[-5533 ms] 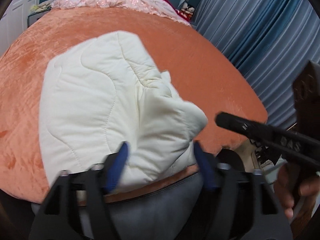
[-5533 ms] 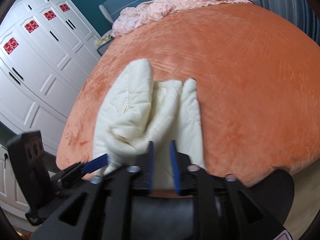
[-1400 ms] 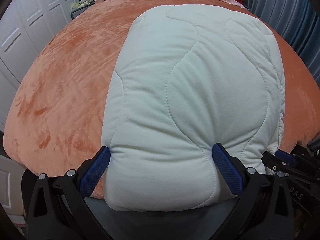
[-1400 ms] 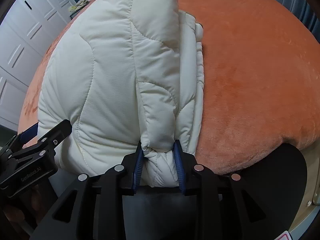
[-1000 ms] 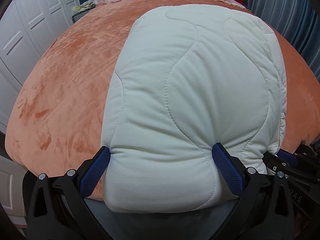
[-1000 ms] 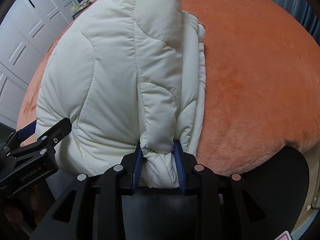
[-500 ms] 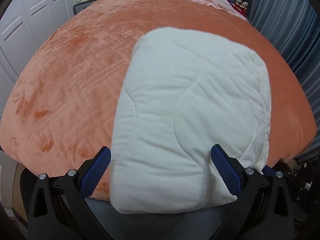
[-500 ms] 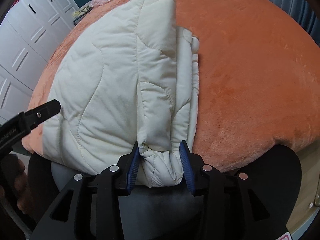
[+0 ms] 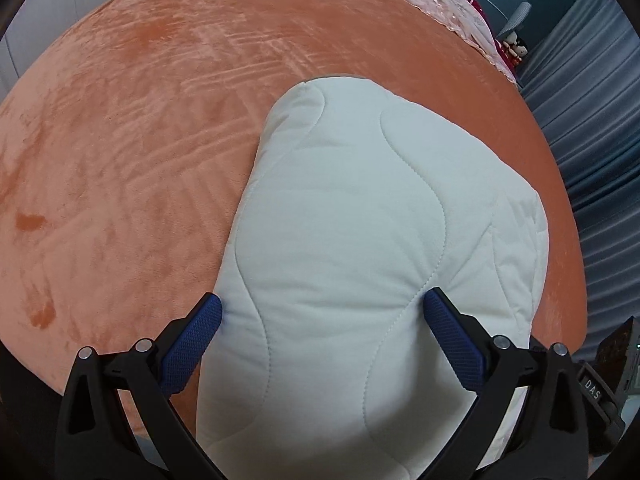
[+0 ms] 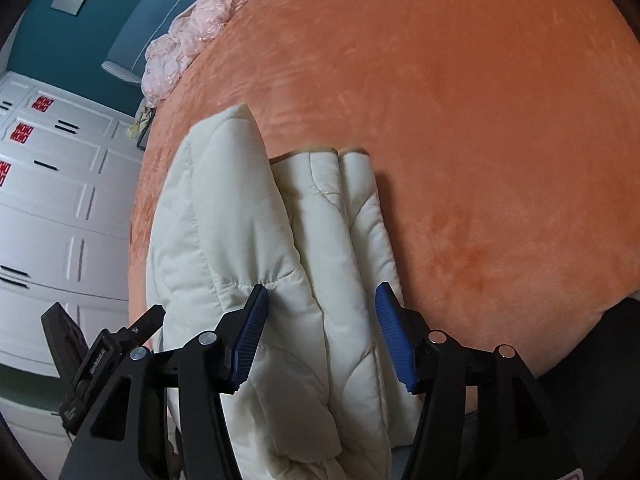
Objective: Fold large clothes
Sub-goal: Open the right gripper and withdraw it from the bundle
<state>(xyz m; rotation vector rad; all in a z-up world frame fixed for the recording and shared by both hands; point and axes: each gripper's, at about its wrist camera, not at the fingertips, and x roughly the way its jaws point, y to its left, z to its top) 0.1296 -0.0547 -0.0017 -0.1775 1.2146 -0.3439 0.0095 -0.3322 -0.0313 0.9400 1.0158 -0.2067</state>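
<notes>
Coat (image 9: 360, 248) folded into thick stack at bed (image 9: 140, 140) near edge. My right tool (image 10: 320, 332) just opened, releasing; left tool (image 9: 320, 336) wide, straddling, gripping nothing. Only tidying left, I judge.

The cream quilted padded cloth garment (image 9: 360, 240) looks soft and matt; the bed's orange plush velvety cover (image 9: 140, 140) shows brushed streaks
</notes>
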